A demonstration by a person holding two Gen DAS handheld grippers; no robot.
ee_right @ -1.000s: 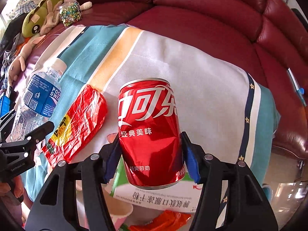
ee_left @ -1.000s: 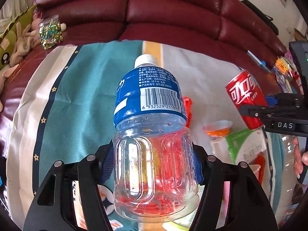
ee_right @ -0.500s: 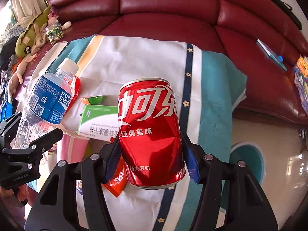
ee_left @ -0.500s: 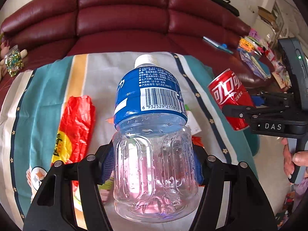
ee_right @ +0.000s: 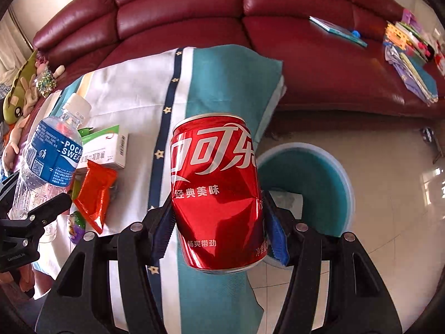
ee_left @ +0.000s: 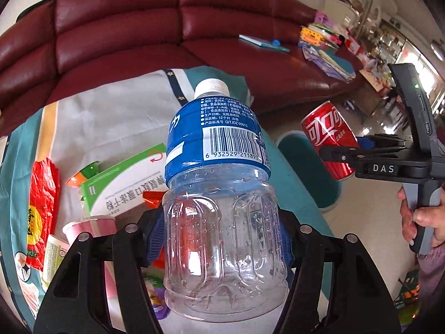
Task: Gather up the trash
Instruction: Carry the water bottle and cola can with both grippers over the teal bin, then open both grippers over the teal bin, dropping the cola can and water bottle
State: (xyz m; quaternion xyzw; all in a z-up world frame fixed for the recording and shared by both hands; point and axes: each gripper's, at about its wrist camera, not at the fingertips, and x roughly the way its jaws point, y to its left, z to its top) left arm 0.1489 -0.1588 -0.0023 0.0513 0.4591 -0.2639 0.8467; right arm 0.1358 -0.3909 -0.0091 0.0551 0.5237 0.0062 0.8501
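The left gripper clamped the clear bottle — the right gripper pinched the dented red can beside the teal bin.

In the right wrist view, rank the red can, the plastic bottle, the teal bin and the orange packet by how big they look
1. Red can, though it sits closest to the lens, in the right gripper.
2. Teal bin, partly hidden by the can.
3. Plastic bottle.
4. Orange packet.
Bin and bottle look close; that order is unsure.
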